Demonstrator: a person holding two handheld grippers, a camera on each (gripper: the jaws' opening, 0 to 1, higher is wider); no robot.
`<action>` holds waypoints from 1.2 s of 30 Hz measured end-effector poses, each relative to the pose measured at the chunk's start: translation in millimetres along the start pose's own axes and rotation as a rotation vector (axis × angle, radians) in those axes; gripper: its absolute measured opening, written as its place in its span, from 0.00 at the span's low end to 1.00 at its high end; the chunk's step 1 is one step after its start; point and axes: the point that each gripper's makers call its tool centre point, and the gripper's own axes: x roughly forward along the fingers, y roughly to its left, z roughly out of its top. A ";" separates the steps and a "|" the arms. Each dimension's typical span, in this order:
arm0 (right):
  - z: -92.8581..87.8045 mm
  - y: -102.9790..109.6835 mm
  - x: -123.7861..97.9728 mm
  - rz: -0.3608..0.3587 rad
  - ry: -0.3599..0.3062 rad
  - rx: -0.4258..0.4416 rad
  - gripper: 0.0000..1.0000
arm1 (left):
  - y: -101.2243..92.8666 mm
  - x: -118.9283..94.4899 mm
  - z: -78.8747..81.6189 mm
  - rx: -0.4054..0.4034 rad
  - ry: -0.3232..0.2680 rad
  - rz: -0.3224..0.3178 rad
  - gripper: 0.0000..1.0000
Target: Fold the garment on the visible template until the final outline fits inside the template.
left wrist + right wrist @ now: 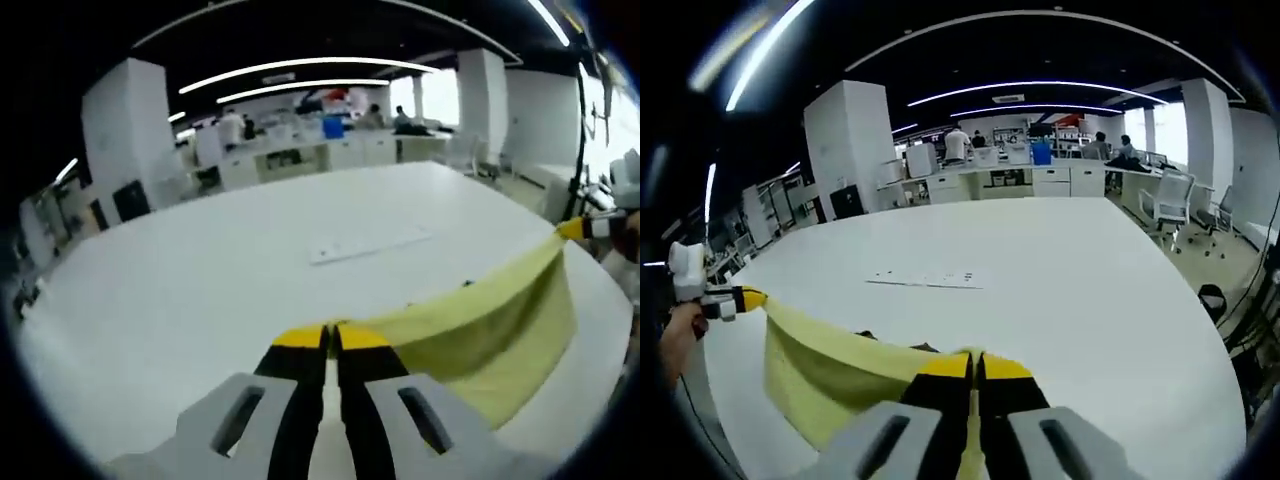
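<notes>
Garment [480, 335], yellow, hangs stretched above the white worktop [200, 290]. We pinch one corner in the left gripper [332, 338] and another in the right gripper [975, 366], likely keeping the edge taut for a clean fold.

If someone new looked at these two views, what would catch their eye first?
The yellow garment stands out, stretched in the air between the two grippers above the white table. The left gripper and right gripper each have their jaws shut on an end of it. A thin white sheet lies flat farther across the table.
</notes>
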 end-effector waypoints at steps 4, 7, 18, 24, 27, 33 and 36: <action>-8.3 -2.8 21.9 0.001 0.018 0.005 0.00 | 2.3 14.9 -10.1 -0.017 0.019 0.006 0.00; -16.4 -6.4 35.2 -0.004 0.033 0.011 0.00 | 4.0 25.0 -16.4 -0.026 0.023 0.018 0.00; -45.7 -17.0 69.8 -0.014 0.086 0.063 0.00 | 6.8 58.7 -47.1 -0.113 0.053 0.052 0.00; -55.7 -18.0 79.3 -0.011 0.108 0.079 0.00 | 9.2 68.3 -60.0 -0.121 0.076 0.061 0.00; -59.4 -18.9 82.2 -0.014 0.117 0.084 0.00 | 9.8 71.5 -63.7 -0.125 0.079 0.060 0.00; -67.2 -19.5 88.3 -0.013 0.135 0.095 0.00 | 9.6 75.9 -74.6 -0.125 0.101 0.056 0.00; -71.3 -19.7 90.4 -0.013 0.148 0.109 0.00 | 8.5 77.0 -77.1 -0.104 0.104 0.045 0.00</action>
